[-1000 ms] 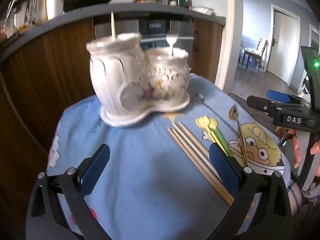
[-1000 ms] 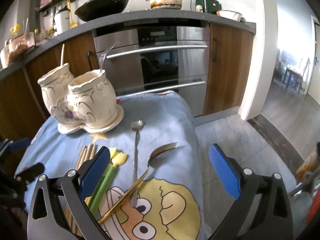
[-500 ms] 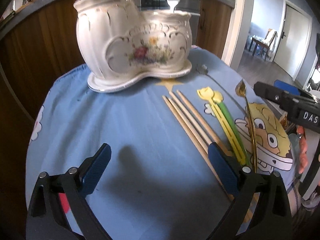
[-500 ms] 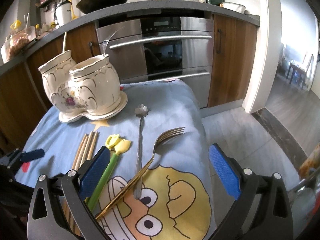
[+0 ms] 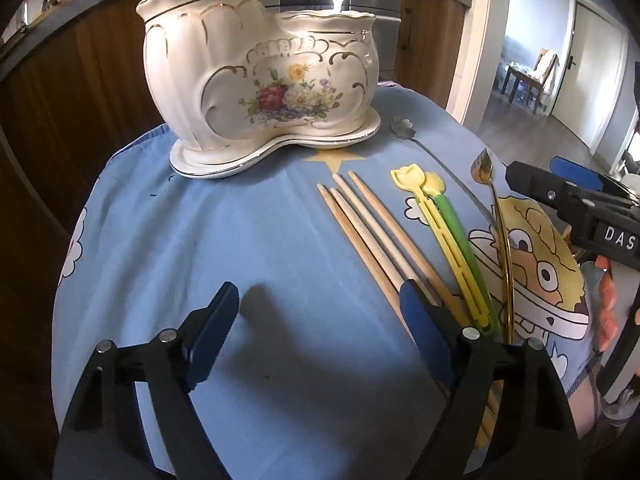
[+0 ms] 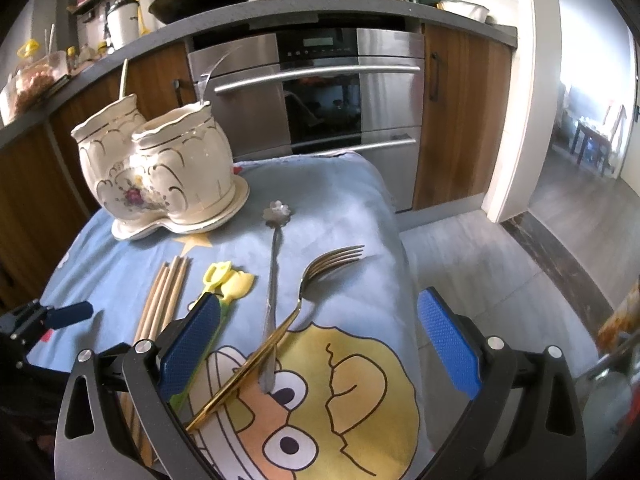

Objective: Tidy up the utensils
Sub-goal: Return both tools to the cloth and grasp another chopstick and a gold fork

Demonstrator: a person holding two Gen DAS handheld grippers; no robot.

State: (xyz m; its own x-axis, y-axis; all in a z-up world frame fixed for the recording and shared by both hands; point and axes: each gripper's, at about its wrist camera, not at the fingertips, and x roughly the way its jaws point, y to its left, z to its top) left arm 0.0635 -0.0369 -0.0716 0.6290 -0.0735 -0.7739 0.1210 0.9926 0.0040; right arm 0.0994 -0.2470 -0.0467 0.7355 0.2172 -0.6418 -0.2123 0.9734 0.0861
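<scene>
Left gripper [image 5: 316, 312] jaws, just narrowing, stand apart over bare cloth [image 5: 256, 240] beside the chopsticks [image 5: 372, 228]. Right gripper [image 6: 320, 336] jaws gape above the fork [image 6: 308, 292].

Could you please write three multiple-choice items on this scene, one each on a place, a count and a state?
1. Where does the ceramic holder stand?
A. at the far end of the blue cloth
B. on the kitchen counter
C. on the floor

2. How many wooden chopsticks lie loose on the cloth?
A. one
B. four
C. seven

3. In what state is the right gripper?
A. shut on the gold fork
B. shut on a chopstick
C. open, holding nothing

Answers:
1 A, since its saucer rests on the cloth, beyond the loose utensils.
2 B, since the left wrist view shows four tips side by side.
3 C, since its blue pads stand wide apart above the gold fork.
</scene>
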